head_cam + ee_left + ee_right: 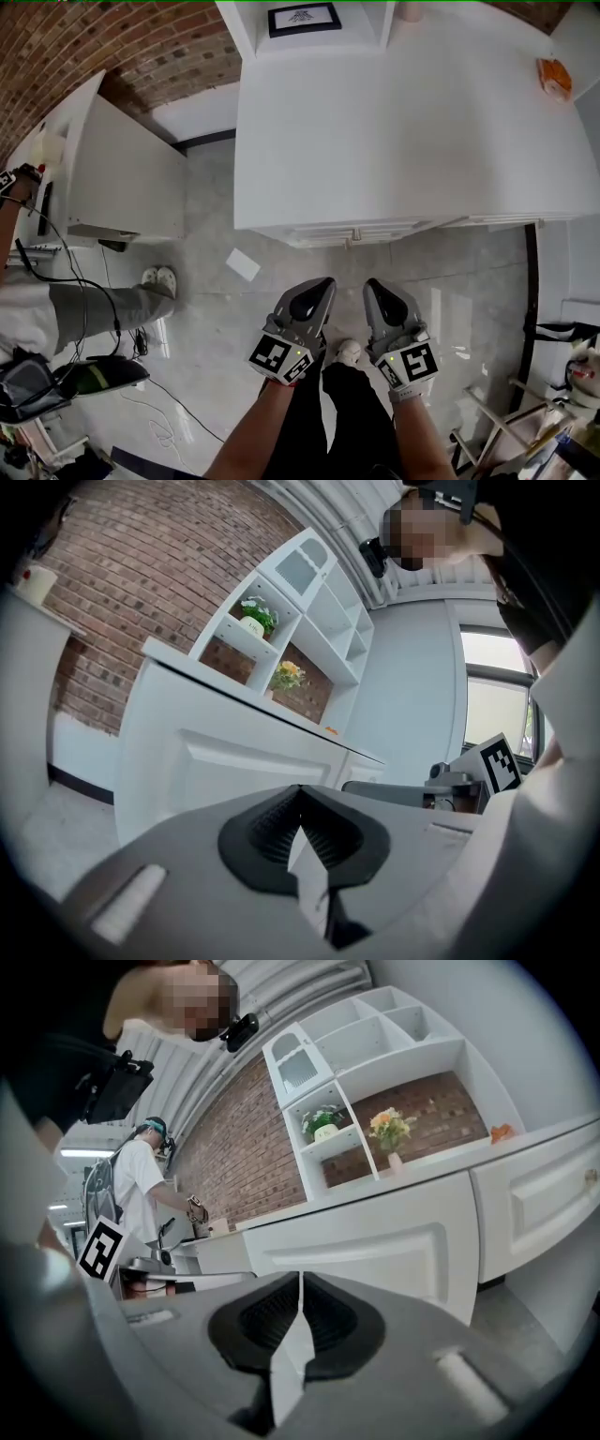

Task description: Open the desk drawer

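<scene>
The drawer (pixel 349 232) looks shut in the front edge of the white table (pixel 394 122), with a small knob (pixel 354 237) at its middle. Both tools hang well short of the table front, over the floor beside the person's legs. The left tool (pixel 317 284) has its jaws pressed together on nothing, and so does the right tool (pixel 377 286). The step in hand seems to be the approach, with the pull not yet begun. The next move probably calls for one tool to reach the knob, spread its jaws, close on it, and draw straight away from the table.
</scene>
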A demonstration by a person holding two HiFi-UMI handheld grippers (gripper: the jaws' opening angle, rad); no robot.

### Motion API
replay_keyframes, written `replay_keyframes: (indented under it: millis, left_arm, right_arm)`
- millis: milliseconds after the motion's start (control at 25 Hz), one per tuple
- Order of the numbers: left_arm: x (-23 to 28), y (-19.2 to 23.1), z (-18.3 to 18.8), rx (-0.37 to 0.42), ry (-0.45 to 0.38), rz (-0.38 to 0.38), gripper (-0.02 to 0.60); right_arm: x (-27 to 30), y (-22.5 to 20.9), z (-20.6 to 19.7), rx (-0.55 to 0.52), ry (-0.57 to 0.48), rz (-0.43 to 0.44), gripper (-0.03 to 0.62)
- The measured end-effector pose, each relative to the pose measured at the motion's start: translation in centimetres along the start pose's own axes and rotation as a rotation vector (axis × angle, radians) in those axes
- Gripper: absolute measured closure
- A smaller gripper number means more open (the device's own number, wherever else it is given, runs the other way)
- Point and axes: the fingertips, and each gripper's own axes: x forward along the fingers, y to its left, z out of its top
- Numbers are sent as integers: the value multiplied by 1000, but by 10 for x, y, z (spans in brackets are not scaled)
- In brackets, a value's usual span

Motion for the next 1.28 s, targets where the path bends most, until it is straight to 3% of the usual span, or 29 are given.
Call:
replay_keyframes:
  millis: [480, 800, 1280]
  left_arm:
    - [30, 35, -25, -25, -24, -10, 578]
    - [43, 53, -26, -44, -23, -27, 578]
    - [57, 63, -27, -62, -2, -66, 578]
  right_arm:
    - [52, -27, -26, -55, -8, -106, 551]
    - [79, -39, -32, -64, -14, -235, 510]
    - [96, -48, -34, -46, -16, -284, 510]
